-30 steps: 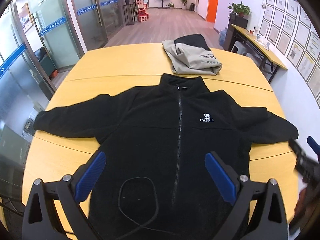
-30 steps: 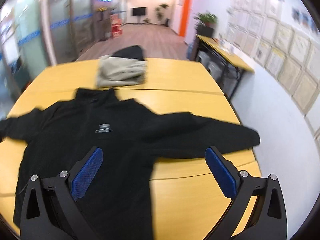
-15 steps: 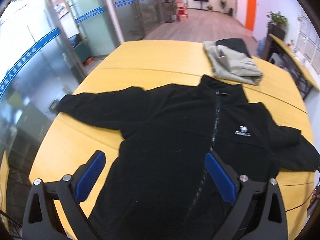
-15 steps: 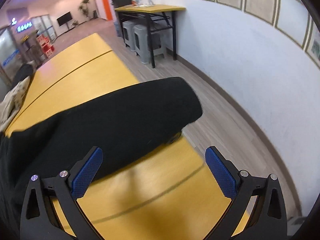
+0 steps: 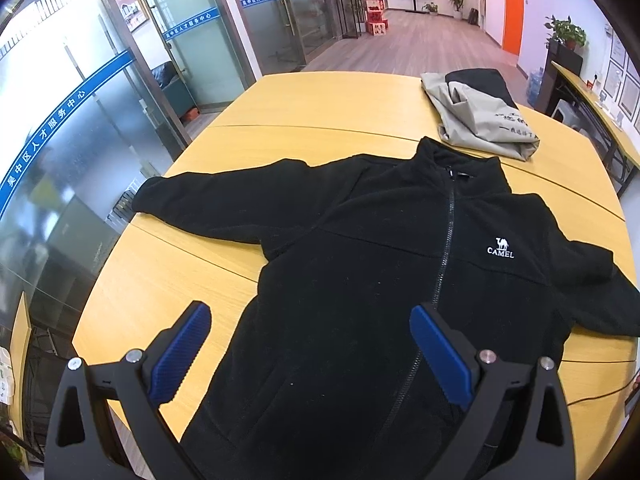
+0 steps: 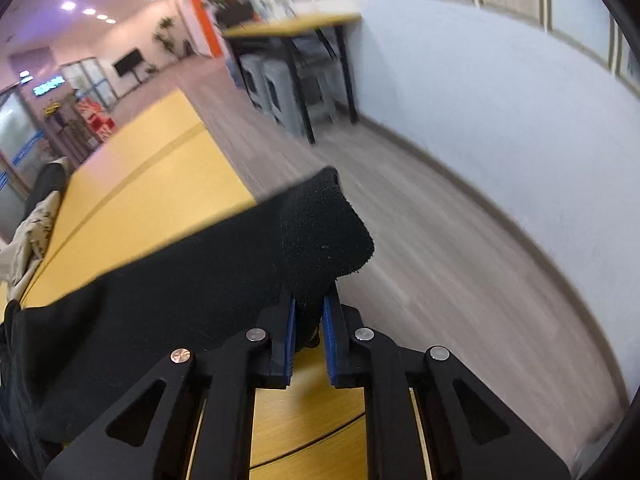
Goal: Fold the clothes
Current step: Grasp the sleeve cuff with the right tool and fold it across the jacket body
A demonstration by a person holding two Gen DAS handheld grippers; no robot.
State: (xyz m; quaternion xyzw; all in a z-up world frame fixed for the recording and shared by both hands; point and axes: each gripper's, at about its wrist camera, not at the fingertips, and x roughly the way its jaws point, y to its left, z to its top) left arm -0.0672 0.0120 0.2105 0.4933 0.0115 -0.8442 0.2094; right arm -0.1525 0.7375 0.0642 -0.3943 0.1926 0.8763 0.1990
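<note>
Black jacket sleeve clamped in right tool; left tool spread apart.

A yellow table carries a spread black jacket and folded beige clothes.

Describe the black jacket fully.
The black jacket looks like fleece, with a stand collar, a closed front zipper and a white CAMEL logo on the chest. It lies front-up on the yellow table, sleeves spread. The right gripper pinches one cuff at the table's edge; the left gripper hovers open above the hem.
</note>
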